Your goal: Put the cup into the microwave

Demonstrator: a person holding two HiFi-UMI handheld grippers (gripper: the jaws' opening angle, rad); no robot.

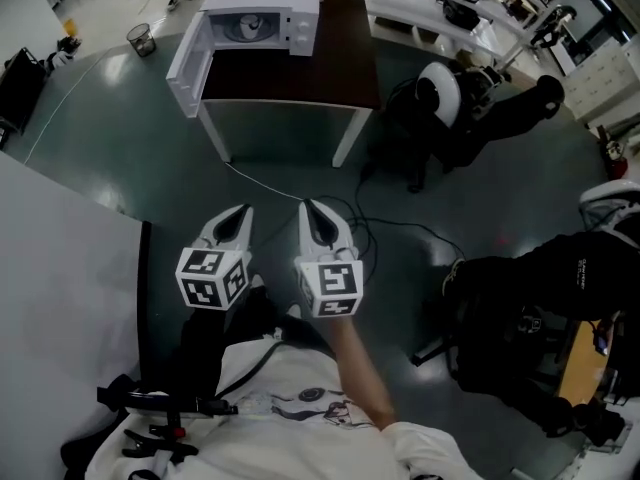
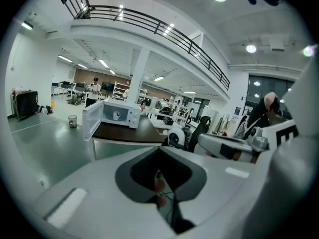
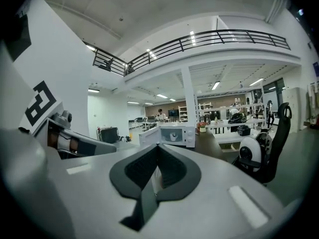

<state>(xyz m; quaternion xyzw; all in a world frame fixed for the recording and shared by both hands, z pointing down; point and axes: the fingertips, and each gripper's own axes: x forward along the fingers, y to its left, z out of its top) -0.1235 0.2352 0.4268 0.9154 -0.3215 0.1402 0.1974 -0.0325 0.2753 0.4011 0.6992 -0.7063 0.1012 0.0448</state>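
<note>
A white microwave (image 1: 262, 15) stands with its door (image 1: 187, 66) swung open at the far end of a dark table (image 1: 300, 73). A white cup (image 1: 245, 28) sits inside its cavity, also seen in the left gripper view (image 2: 116, 115) and the right gripper view (image 3: 173, 137). Both grippers hover side by side over the floor, well short of the table and pointing toward it. My left gripper (image 1: 240, 213) (image 2: 159, 148) has its jaws together with nothing in them. My right gripper (image 1: 308, 206) (image 3: 158, 146) is shut and empty too.
A black office chair with a white headrest (image 1: 440, 98) stands right of the table. A wire waste bin (image 1: 141, 38) is on the floor at far left. A white partition (image 1: 60, 268) runs along my left. A cable (image 1: 300, 200) crosses the floor ahead. A person in black (image 1: 540, 308) sits at right.
</note>
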